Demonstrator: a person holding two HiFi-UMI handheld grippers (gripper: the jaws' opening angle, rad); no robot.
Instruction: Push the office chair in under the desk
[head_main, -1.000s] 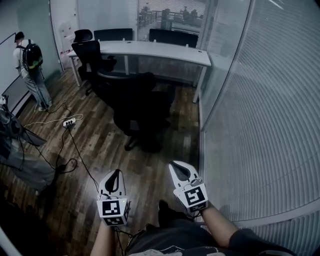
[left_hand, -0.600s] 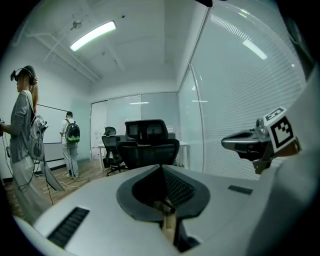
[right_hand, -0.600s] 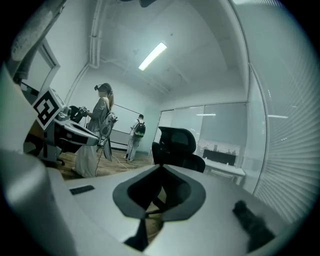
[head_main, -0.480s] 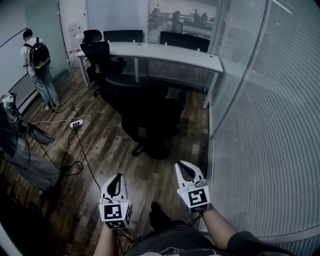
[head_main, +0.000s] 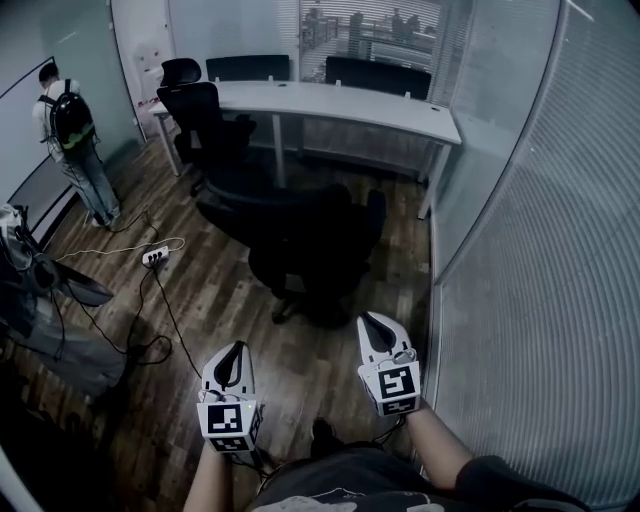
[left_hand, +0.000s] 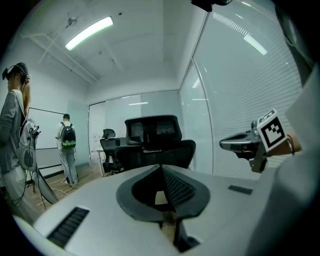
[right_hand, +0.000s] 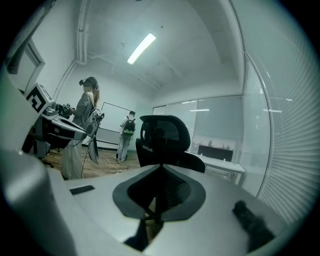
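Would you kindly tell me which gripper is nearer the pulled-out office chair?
Right. The right gripper is just short of the office chair, right of it; the left gripper is farther back, leftward.

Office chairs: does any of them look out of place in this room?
Yes. One black chair stands out on the open floor, apart from the desk instead of tucked under it. A power strip also lies loose on the floor to its left.

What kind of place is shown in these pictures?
Most likely a small office room: a long white desk stands at the far side, black high-backed office chairs stand on the dark wooden floor, and striped glass partition walls enclose it.
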